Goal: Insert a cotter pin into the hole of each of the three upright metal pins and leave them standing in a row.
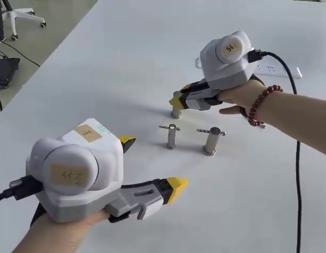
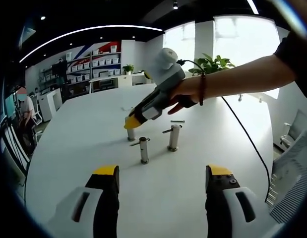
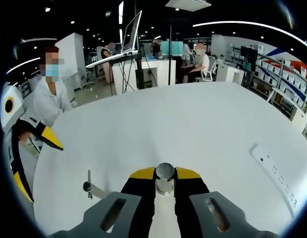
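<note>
Cotter pins (image 1: 210, 132) are seated in two metal pins (image 1: 171, 138) ahead of the wide-open, empty left hand-held gripper (image 2: 163, 171), while the third metal pin (image 3: 164, 179), apparently not yet pinned, is clamped upright between the jaws of the right hand-held gripper (image 1: 176, 100).

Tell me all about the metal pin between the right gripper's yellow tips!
The metal pin is a short, shiny silver cylinder with a flat round top. It stands upright on the white table. The right gripper has its yellow-tipped jaws closed on the pin's two sides, near the top. I cannot tell if a cotter pin is in it yet.
</note>
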A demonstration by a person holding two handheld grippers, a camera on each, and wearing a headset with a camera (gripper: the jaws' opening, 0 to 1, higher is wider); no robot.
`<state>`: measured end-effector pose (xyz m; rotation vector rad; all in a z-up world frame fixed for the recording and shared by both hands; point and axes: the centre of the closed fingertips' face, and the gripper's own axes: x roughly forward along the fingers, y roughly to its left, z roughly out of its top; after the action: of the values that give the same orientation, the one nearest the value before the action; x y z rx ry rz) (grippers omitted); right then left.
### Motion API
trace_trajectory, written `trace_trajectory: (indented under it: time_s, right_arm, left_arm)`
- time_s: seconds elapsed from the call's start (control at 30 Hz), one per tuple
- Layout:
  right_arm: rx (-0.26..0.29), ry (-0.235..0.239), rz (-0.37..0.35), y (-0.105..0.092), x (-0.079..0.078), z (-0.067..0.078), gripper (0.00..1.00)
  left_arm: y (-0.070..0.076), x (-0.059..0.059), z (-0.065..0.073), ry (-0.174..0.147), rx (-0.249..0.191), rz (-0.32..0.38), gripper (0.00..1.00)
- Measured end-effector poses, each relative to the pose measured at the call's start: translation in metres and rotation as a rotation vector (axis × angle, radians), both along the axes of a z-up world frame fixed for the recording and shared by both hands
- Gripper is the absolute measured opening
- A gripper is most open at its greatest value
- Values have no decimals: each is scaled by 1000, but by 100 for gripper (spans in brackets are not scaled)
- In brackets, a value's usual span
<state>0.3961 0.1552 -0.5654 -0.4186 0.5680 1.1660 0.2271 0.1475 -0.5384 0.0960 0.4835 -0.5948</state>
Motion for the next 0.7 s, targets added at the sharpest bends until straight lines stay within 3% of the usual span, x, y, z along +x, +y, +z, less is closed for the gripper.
trace_trajectory:
  time_s: [0.37, 0.7]
  right_arm:
    - [-18, -8, -32, -36, 6, 0, 8]
    - [-45, -22, -43, -68, -3, 3, 8]
  left_arm:
    - [1, -2, 3, -10, 0, 8, 71]
    - [2, -5, 4, -12, 1, 4, 71]
